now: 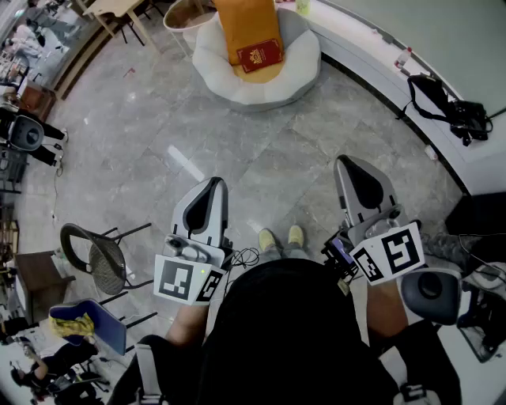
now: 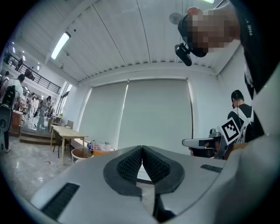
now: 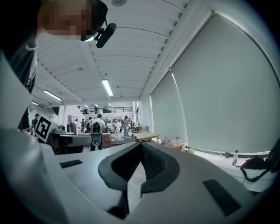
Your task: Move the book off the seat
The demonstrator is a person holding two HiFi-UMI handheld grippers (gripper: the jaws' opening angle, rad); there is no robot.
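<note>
A red book (image 1: pixel 260 54) lies on an orange cushion (image 1: pixel 247 24) on a round white seat (image 1: pixel 257 71) at the top of the head view, some way across the floor from me. My left gripper (image 1: pixel 212 188) and right gripper (image 1: pixel 353 168) are held level near my body, far short of the seat. Both are shut with nothing between the jaws; in each gripper view the black pads (image 2: pixel 142 164) (image 3: pixel 141 161) meet at the tips. The seat's rim (image 2: pixel 81 153) shows low at the left of the left gripper view; the book is hidden in both gripper views.
Grey stone floor (image 1: pixel 237 150) lies between me and the seat. A black mesh chair (image 1: pixel 99 257) and a blue seat (image 1: pixel 95 324) stand at my left. A curved white counter (image 1: pixel 395 79) with a black bag (image 1: pixel 447 107) runs on the right. A wooden table (image 2: pixel 65 133) stands behind the seat.
</note>
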